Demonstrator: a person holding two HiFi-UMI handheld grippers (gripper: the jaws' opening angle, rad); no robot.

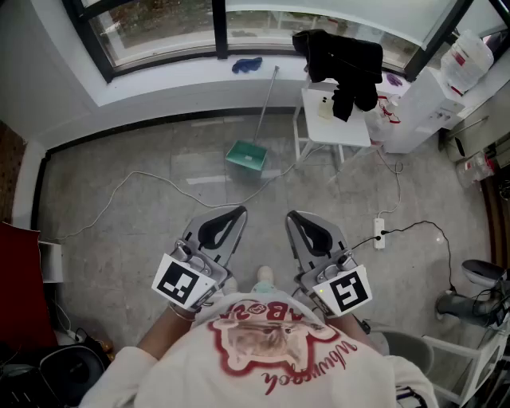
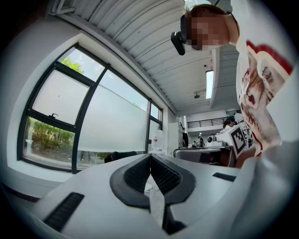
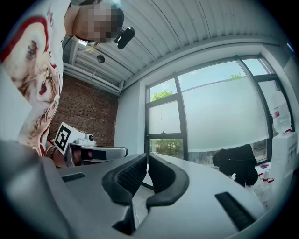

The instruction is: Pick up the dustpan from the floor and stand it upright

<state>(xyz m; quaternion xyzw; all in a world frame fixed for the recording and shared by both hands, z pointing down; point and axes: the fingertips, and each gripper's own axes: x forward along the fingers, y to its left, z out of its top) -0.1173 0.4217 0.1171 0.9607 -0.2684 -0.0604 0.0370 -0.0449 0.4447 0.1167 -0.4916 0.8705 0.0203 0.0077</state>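
Head view, dustpan [image 1: 245,157]: on the floor [image 1: 143,239] ahead of us, well apart from both grippers, near the window [image 1: 159,24].
Head view, axis: its thin, straight handle [image 1: 268,103] runs away from us toward the sill [image 1: 199,72]. The green pan, hard plastic by its look, is the near end.
Head view, left gripper [image 1: 237,210]: fingers together, empty. We judge it slightly nearer, since the pan lies almost straight beyond its tips.
Head view, right gripper [image 1: 292,215]: fingers together, empty. The pan lies ahead and to its left.
Left gripper view: ribbed black pads [image 2: 135,175] meet at the tips with nothing between. We see no dustpan, only window and ceiling [image 2: 140,28].
Right gripper view: pads closed likewise, nothing held. We see window, brick wall [image 3: 88,116] and a black garment [image 3: 238,163], but no dustpan.
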